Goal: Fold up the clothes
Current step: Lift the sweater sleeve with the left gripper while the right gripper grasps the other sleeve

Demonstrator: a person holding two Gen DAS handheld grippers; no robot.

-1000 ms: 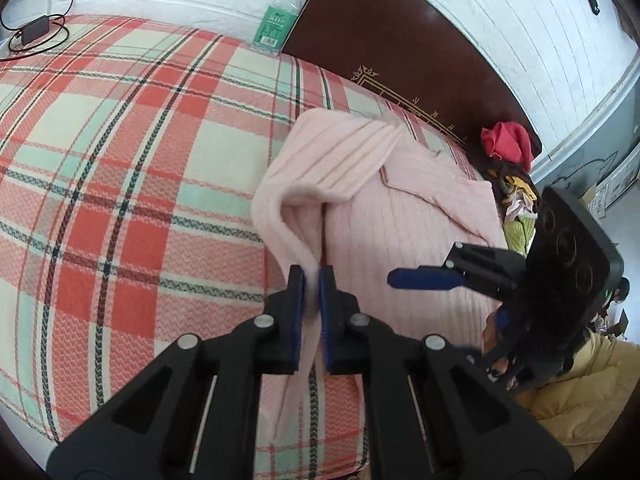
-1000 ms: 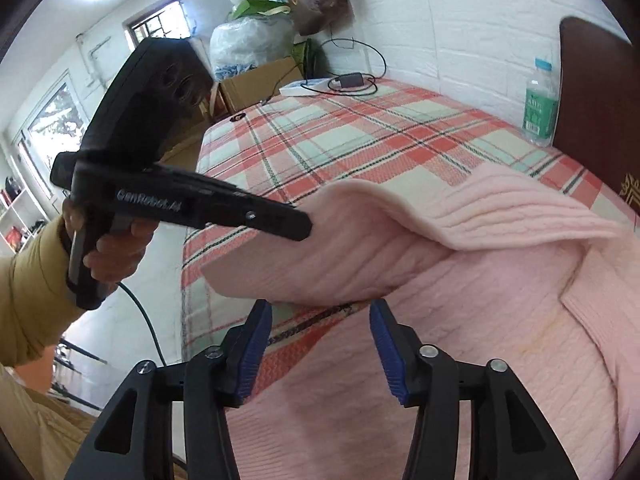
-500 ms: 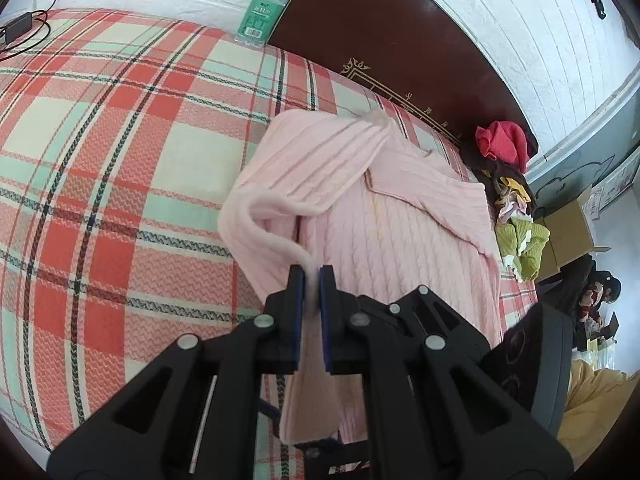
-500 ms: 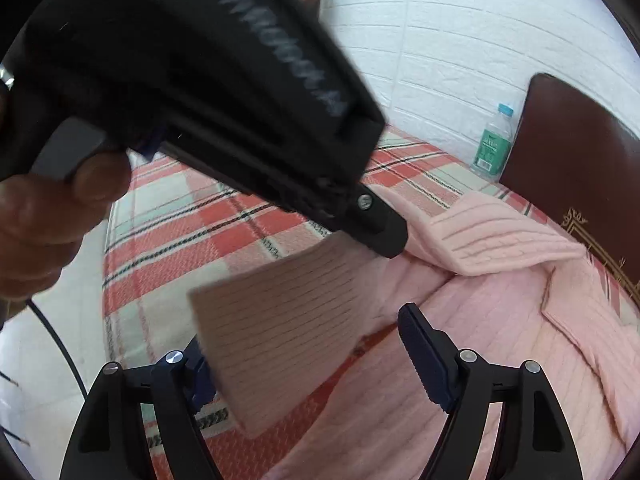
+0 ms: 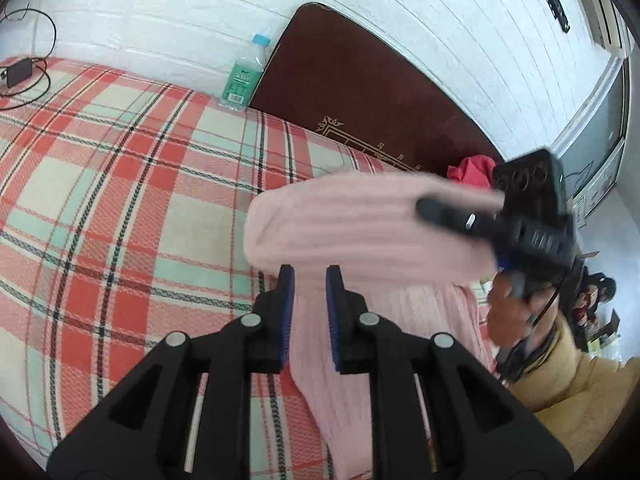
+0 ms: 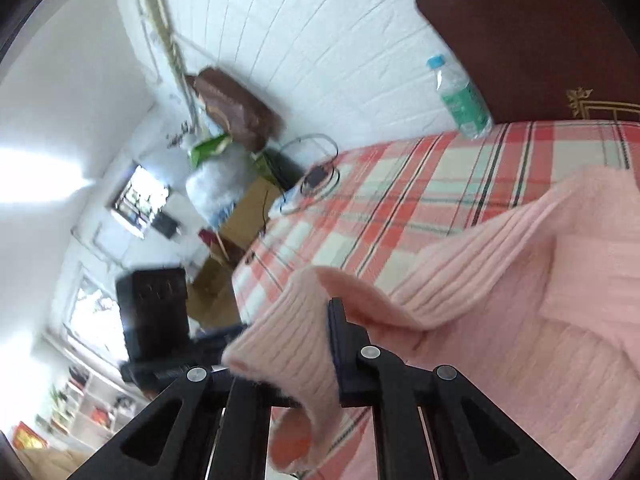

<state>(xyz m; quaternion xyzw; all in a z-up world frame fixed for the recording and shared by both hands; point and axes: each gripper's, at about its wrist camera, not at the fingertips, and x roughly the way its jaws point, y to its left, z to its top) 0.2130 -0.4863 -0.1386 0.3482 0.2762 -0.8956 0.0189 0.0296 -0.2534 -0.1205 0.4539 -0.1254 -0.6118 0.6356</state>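
Plaid bed (image 5: 120, 208), one: pink sweater (image 6: 540, 340), one, lies on it, sleeve lifted. Right gripper (image 6: 320, 344) closed on the cuff; left gripper (image 5: 309, 300) part open, straddling knit, clamping nothing. Risk: soft knit slips free, sleeve drops crooked. One bottle (image 5: 244, 76), by the headboard

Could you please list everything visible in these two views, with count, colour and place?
Sweater: one, pink, lifted over the bed.
Bedspread: one, red-green plaid.
Water bottle: one, clear with green label, by the wall.
Headboard: one, dark brown.
Red garment: one, beside the headboard.
Charger with cable: one, black, far corner.
Left tongs: slightly open around the sweater.
Right tongs: one sleeve end draped between them.
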